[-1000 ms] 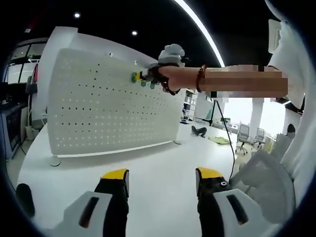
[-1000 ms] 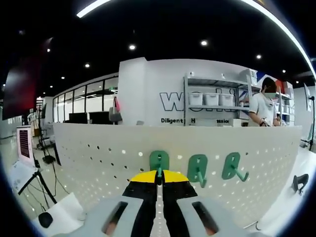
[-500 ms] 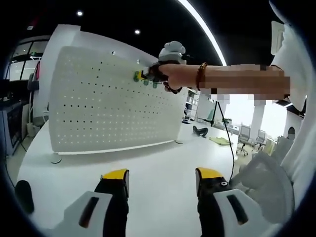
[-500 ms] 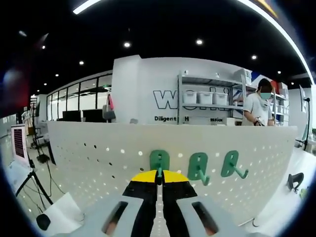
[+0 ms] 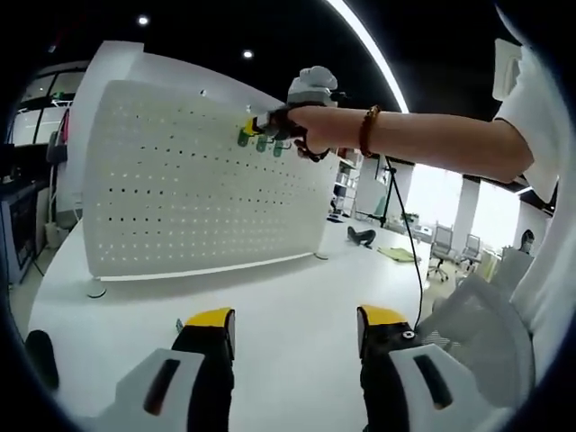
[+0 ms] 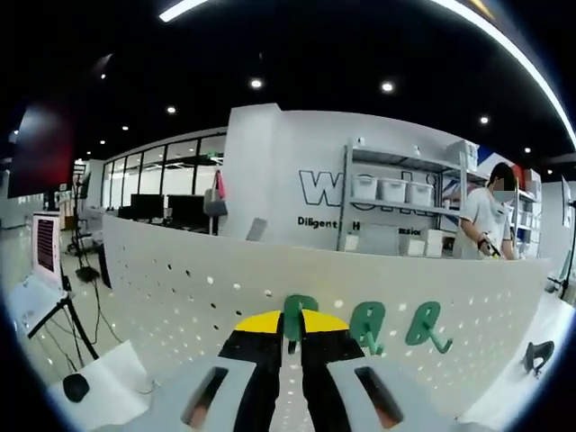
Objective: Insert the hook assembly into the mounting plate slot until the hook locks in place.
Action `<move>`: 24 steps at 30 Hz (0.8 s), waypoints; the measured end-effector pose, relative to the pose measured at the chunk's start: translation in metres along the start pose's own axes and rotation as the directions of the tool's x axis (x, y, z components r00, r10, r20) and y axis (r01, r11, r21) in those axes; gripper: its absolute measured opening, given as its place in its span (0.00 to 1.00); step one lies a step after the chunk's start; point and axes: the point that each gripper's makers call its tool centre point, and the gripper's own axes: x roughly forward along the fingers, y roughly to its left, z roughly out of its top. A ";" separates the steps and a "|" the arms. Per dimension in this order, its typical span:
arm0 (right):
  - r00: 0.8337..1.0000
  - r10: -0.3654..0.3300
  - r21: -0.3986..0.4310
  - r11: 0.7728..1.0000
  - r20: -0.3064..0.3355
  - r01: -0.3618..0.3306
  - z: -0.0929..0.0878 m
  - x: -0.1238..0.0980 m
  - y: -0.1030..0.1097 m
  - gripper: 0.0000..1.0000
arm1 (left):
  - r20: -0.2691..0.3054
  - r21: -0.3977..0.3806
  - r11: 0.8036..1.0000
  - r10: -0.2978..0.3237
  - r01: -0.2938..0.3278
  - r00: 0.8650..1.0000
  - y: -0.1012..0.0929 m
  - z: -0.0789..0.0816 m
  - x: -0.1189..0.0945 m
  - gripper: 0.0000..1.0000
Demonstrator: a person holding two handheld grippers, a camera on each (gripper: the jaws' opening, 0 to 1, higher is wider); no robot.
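A white pegboard mounting plate (image 5: 180,198) stands upright on the white table (image 5: 270,288). Near its top edge hang three green hooks in a row. In the right gripper view the leftmost green hook (image 6: 298,310) sits between the yellow tips of my right gripper (image 6: 292,326), whose jaws are shut on it with a narrow gap. The two other hooks (image 6: 369,324) (image 6: 425,324) hang to its right on the pegboard (image 6: 180,288). In the left gripper view a hand holds the right gripper (image 5: 255,133) at those hooks (image 5: 263,142). My left gripper (image 5: 297,319) is open and holds nothing, low over the table.
A mesh chair back (image 5: 477,315) stands close at the right. A black object (image 5: 362,237) and a green item (image 5: 396,255) lie on the table beyond the plate. Behind the plate are a shelf unit (image 6: 396,193), a person (image 6: 486,216) and a tripod (image 6: 63,315).
The right gripper view has rolled slightly and moved nearer the plate. The gap between the right jaws looks a little wider around the hook. The left gripper stays open.
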 end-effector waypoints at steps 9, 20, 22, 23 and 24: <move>1.000 0.027 -0.017 0.999 -0.008 -0.027 -0.001 -0.008 0.007 0.08 | 0.007 0.030 0.999 0.011 -0.011 1.000 -0.001 0.003 -0.002 0.58; 0.999 0.053 -0.019 0.998 0.013 -0.053 0.002 -0.022 0.007 0.10 | -0.005 0.043 0.997 0.060 -0.060 0.998 0.013 0.003 -0.002 0.57; 0.998 0.059 -0.019 0.998 0.013 -0.059 0.001 -0.025 0.007 0.11 | -0.009 0.047 0.996 0.078 -0.077 0.997 0.016 0.003 -0.003 0.56; 0.998 0.059 -0.014 0.998 0.014 -0.058 0.001 -0.028 0.007 0.10 | -0.019 0.054 0.995 0.086 -0.085 0.996 0.018 0.001 -0.003 0.56; 0.998 0.060 -0.013 0.998 0.015 -0.059 0.001 -0.029 0.007 0.10 | -0.022 0.056 0.995 0.089 -0.087 0.996 0.019 0.000 -0.003 0.56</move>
